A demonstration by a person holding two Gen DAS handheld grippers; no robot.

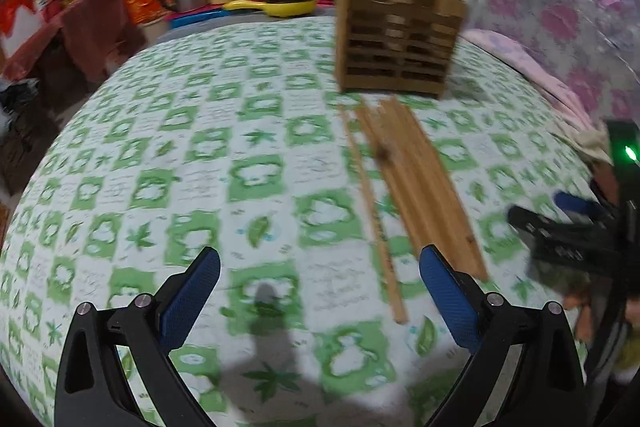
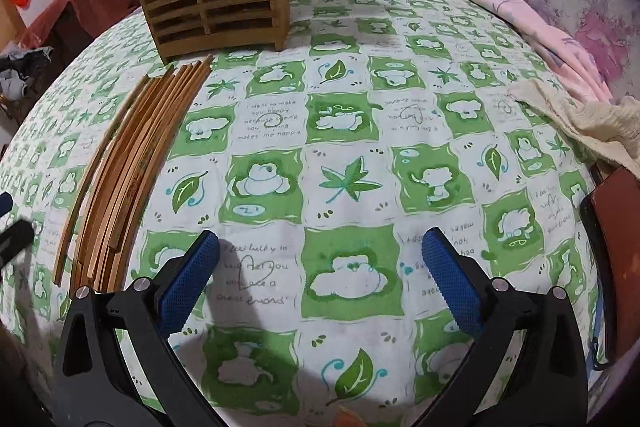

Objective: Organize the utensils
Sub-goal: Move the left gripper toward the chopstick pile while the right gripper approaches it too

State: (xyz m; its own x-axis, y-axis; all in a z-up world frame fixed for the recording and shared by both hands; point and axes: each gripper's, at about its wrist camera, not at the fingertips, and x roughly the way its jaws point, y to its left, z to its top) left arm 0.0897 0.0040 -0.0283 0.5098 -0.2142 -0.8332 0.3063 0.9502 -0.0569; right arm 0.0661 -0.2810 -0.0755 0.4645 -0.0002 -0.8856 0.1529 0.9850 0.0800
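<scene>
**A:** Where do you stand? Start from your left.

**B:** Your left gripper [image 1: 320,291] hangs over the green-patterned tablecloth [image 1: 160,147] with its jaws spread wide and nothing between them. Just right of it lies the bundle of wooden chopsticks [image 1: 416,183], one stick a little apart on the left side. Their far ends reach almost to the foot of the slatted wooden holder [image 1: 396,47], which stands upright and looks unfilled from here.

**A:** And the other hand?

**B:** Your right gripper [image 2: 320,279] is released too, holding nothing, over bare cloth well right of the chopsticks.

**A:** So which step is this?

**B:** By my reading, the very start: nothing picked up yet. You'll likely want to bring one gripper over the near ends, close on a stick or a few, then tip them upright into a holder compartment.
</scene>
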